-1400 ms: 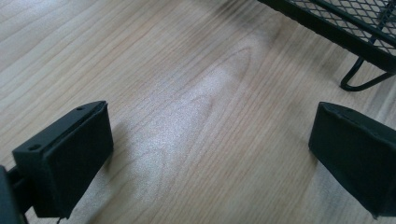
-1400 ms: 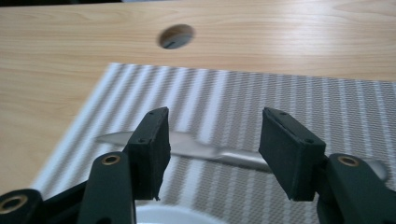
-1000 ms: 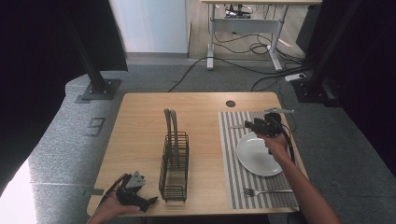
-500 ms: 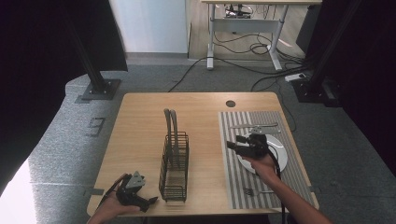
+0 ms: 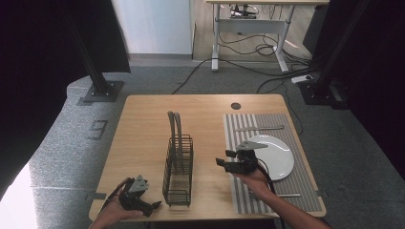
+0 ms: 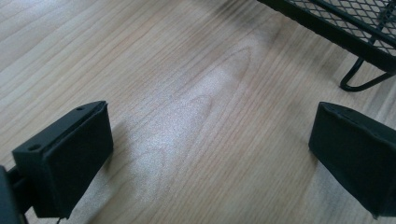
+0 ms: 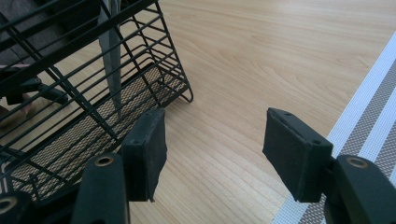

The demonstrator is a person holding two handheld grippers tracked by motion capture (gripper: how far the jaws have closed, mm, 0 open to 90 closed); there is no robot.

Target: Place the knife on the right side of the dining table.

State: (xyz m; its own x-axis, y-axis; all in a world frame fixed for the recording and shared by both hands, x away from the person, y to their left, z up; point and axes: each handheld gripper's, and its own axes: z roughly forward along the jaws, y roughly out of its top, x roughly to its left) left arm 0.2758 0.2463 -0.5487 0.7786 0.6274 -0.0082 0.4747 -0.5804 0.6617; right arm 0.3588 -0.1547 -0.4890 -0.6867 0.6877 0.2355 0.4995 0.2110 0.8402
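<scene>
The left gripper rests at the near left corner of the surface, fingers well apart and empty, beside the wire rack. The right gripper, fingers apart with nothing between them and just been opening, hovers between the rack and the striped mat. Judged progress: two utensils stand in the rack; the plate, a fork at the mat's near edge and a utensil at its far edge remain unhandled.
</scene>
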